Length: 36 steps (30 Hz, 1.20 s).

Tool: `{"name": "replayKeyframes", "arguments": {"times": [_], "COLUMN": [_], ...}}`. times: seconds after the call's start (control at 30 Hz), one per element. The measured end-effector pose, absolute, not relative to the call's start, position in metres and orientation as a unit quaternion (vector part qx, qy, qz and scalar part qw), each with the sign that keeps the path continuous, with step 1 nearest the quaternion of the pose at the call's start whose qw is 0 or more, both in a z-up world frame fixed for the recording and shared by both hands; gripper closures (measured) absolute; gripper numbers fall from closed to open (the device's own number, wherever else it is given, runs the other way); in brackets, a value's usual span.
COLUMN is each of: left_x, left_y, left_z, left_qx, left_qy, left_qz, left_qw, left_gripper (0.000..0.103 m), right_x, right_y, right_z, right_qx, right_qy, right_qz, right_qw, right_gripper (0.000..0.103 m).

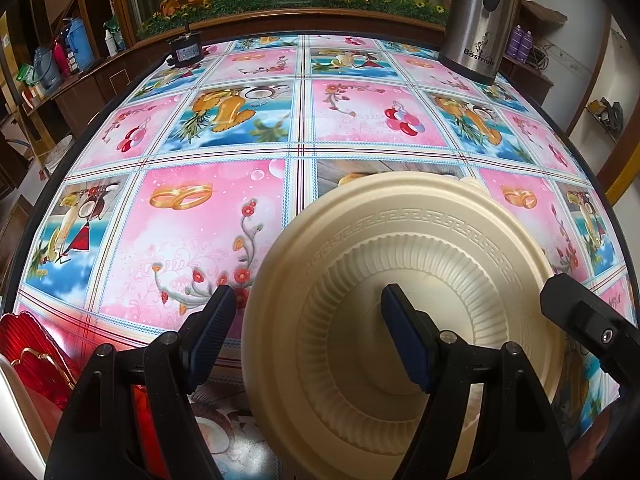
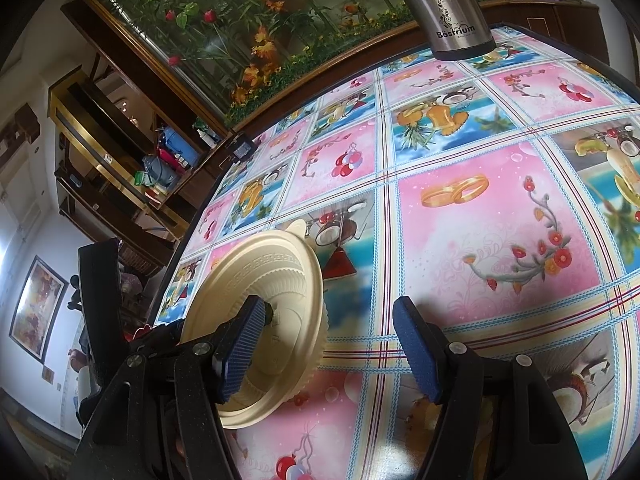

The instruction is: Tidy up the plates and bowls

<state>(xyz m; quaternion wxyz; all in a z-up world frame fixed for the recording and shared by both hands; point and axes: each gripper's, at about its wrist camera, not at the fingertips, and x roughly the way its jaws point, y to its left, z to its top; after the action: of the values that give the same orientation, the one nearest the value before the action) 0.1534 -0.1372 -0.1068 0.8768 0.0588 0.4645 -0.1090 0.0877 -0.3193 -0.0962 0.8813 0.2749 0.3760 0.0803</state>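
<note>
Tilted on edge, plate (image 1: pixel 400 280) faces left claw (image 1: pixel 308 336).

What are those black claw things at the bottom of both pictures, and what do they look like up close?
They are two hand-held grippers. The left gripper and right gripper look alike: matte black plastic arms that fork into two fingers, joined by silver round screws. Each fingertip carries a dark blue rubber pad, ribbed with fine ridges. No cables, labels or sleeves show.
</note>
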Motion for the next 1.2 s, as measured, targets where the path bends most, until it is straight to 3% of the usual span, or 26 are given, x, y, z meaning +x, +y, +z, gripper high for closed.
{"name": "replayKeyframes", "arguments": {"times": [0.23, 0.33, 1.2], "left_x": [0.1542, 0.1544, 0.1550], "left_y": [-0.1374, -0.1380, -0.1406], "left_z": [-0.1073, -0.1069, -0.1070], "left_qx": [0.056, 0.056, 0.051], "left_qy": [0.465, 0.465, 0.467], "left_qz": [-0.111, -0.110, -0.115], "left_qw": [0.876, 0.876, 0.875], "left_gripper": [0.028, 0.028, 0.028], "right_x": [0.0875, 0.0882, 0.0893], "right_y": [-0.3191, -0.3183, -0.3207], "right_z": [-0.0960, -0.0962, -0.0968], "right_qx": [0.274, 0.272, 0.266], "right_qy": [0.375, 0.378, 0.381], "right_qz": [0.078, 0.078, 0.073], "right_qw": [0.882, 0.882, 0.883], "right_gripper": [0.036, 0.044, 0.058]}}
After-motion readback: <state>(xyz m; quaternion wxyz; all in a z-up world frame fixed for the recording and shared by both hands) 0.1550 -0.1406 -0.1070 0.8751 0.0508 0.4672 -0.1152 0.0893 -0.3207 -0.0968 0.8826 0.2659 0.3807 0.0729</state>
